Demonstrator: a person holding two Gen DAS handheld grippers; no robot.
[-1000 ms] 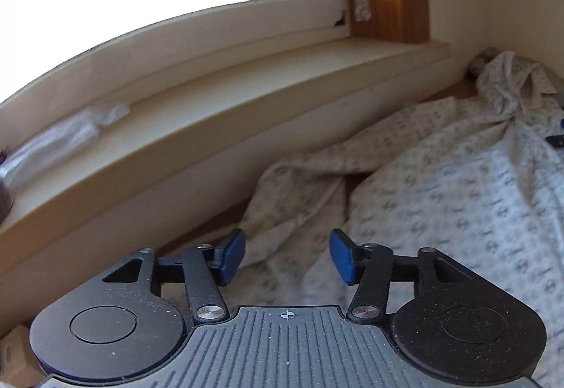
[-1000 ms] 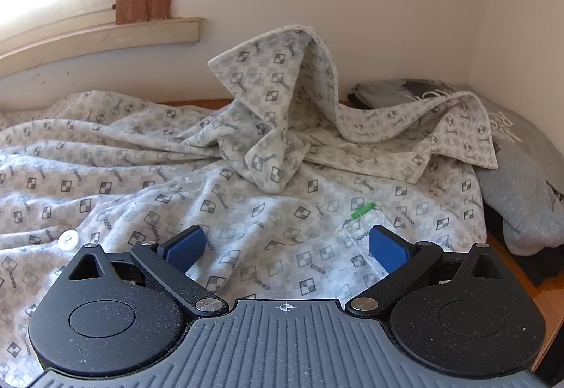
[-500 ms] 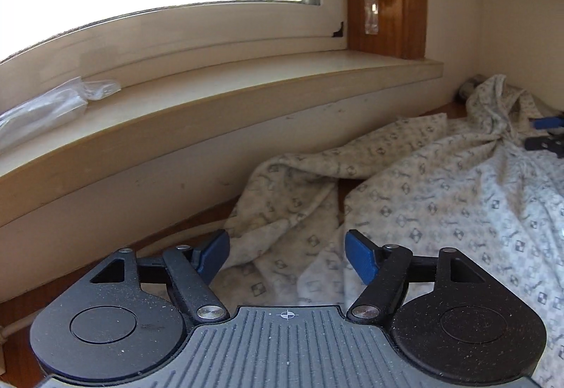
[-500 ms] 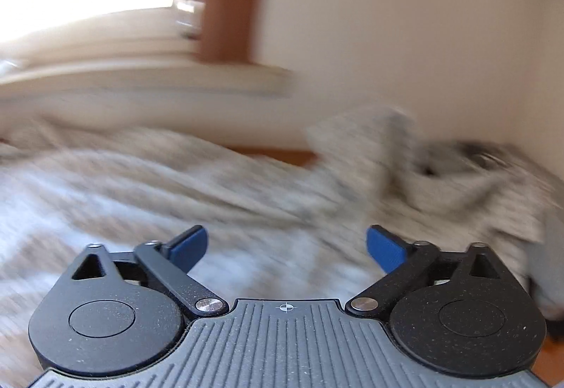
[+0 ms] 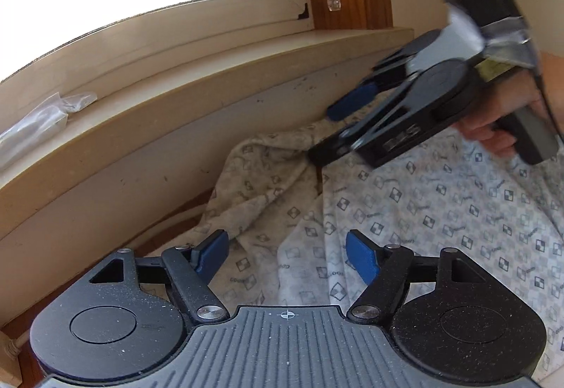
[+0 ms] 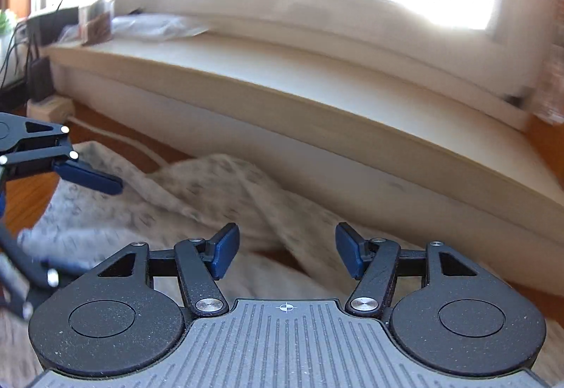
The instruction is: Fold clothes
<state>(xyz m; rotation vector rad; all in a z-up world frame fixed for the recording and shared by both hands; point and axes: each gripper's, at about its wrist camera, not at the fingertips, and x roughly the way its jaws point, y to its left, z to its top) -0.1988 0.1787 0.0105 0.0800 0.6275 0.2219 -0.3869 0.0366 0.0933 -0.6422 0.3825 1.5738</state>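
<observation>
Closing the right gripper [image 6: 287,252] now risks pinching only a loose ridge of the shirt [image 5: 423,211] rather than a true edge: its jaws are narrowing with nothing pressed between the blue pads, and the cloth under them is bunched, so you could catch two layers at once and drag a crease into the fold. Your left gripper [image 5: 285,255] hangs released, jaws wide, over the wrinkled flap at the shirt's 9 o'clock side, gripping nothing; if you lift with the right before the left has hold, the garment will likely swing and slide toward the wall under the windowsill [image 5: 211,77]. In the left wrist view the right gripper [image 5: 324,134] reaches in from 2 o'clock, and its lower finger looks to touch the raised fold, though I cannot tell whether it presses on it. The two tools are near each other, so a hasty move could knock them together. The shirt itself is pale, printed with small checked squares and lettering, lying spread and rumpled across the wooden counter [image 6: 24,208] below the sill, one portion heaped and shadowed at 11 o'clock, not yet folded.
</observation>
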